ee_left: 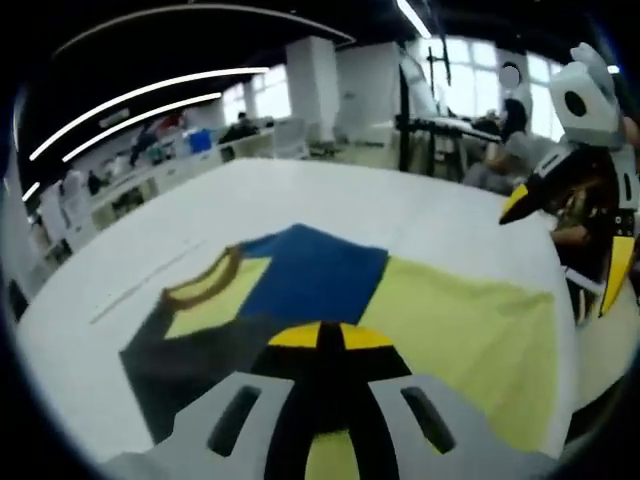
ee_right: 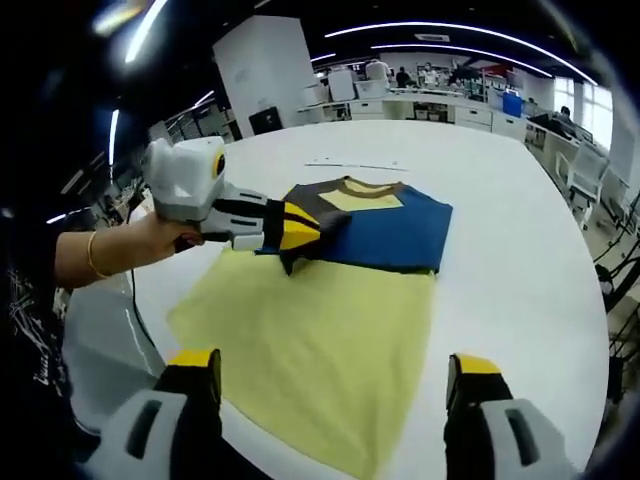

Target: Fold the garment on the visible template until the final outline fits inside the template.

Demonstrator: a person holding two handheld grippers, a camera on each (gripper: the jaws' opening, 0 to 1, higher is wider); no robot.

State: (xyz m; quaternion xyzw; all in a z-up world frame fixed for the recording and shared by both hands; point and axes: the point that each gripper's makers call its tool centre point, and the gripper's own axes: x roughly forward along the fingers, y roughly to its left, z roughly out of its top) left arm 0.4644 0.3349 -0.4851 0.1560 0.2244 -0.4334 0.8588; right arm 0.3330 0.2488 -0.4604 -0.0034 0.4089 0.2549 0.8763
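Clenched on the dark edge of the garment (ee_right: 375, 225), my left gripper (ee_right: 296, 243) pinches cloth where the folded blue, dark and yellow piece lies across the far end of the pale yellow template (ee_right: 320, 350) on the white table (ee_right: 520, 260). My right gripper (ee_right: 335, 385) hangs over the template's near end, jaws spread wide, grasping nothing.

Bench (ee_right: 520, 230): white top bare all around the garment (ee_right: 330, 330), open to approach from far and right edges. Left gripper (ee_right: 300, 232) sits at the garment's folded dark corner, barring that side. Desks, chairs and people stand beyond.
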